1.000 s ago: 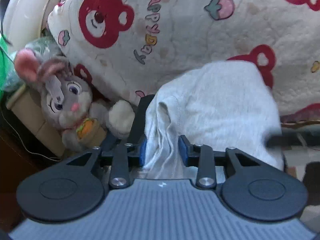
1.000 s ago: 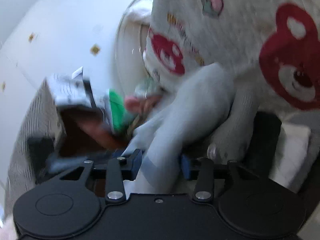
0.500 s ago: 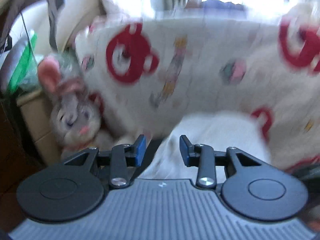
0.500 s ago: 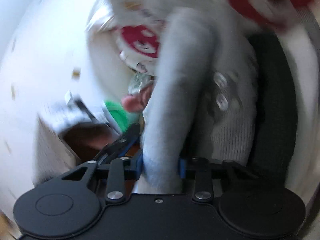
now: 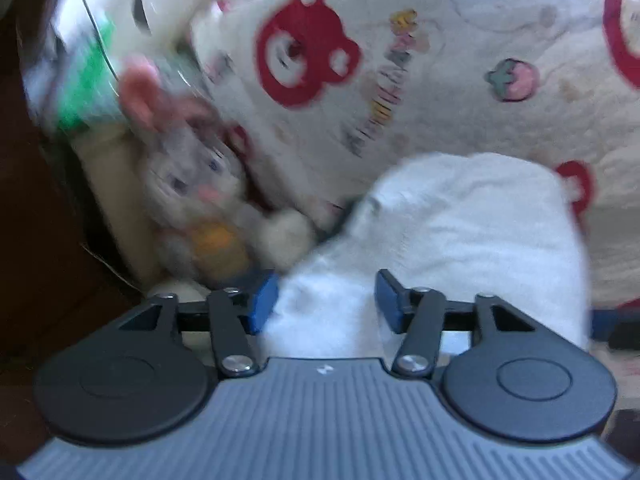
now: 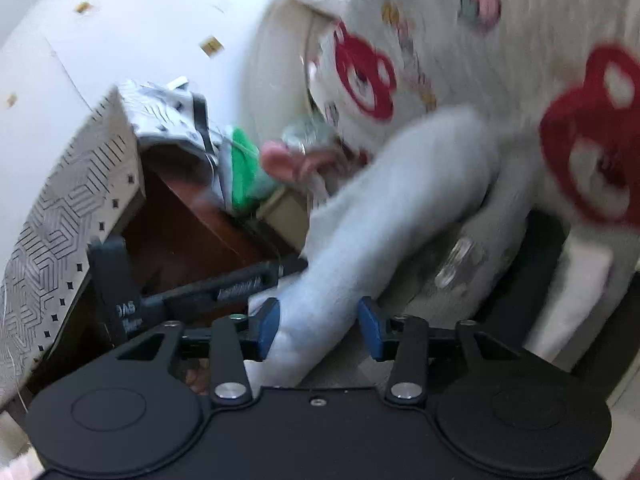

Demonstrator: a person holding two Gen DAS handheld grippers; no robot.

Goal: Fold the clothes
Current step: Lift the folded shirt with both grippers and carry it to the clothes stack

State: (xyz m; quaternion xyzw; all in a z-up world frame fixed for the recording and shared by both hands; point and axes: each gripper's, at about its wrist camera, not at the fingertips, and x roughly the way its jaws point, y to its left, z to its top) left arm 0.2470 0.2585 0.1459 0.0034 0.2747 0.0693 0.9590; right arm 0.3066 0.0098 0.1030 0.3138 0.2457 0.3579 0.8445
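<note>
The left gripper stands nearest in its view, its two blue pads spread wide with a gap on each side of the cloth; white fabric lies between them, and I cannot tell whether either pad touches it. The right gripper also has its pads parted: the left pad meets the cloth, while the right pad stands clear of it, so it does not clamp.

There is one garment, a pale grey-white knit piece, soft and bunched. From the left it is a rounded heap rising just beyond the pads. From the right, a long tube like a sleeve runs from the pads up and to the right, with shiny round trims near its right side. It lies against the blanket, to the right of the toy.

Left of the garment sits one plush rabbit, grey with pink ears, blurred. Behind everything hangs one cream blanket printed with red bears and a strawberry. At far left are a green item and a patterned cloth.
</note>
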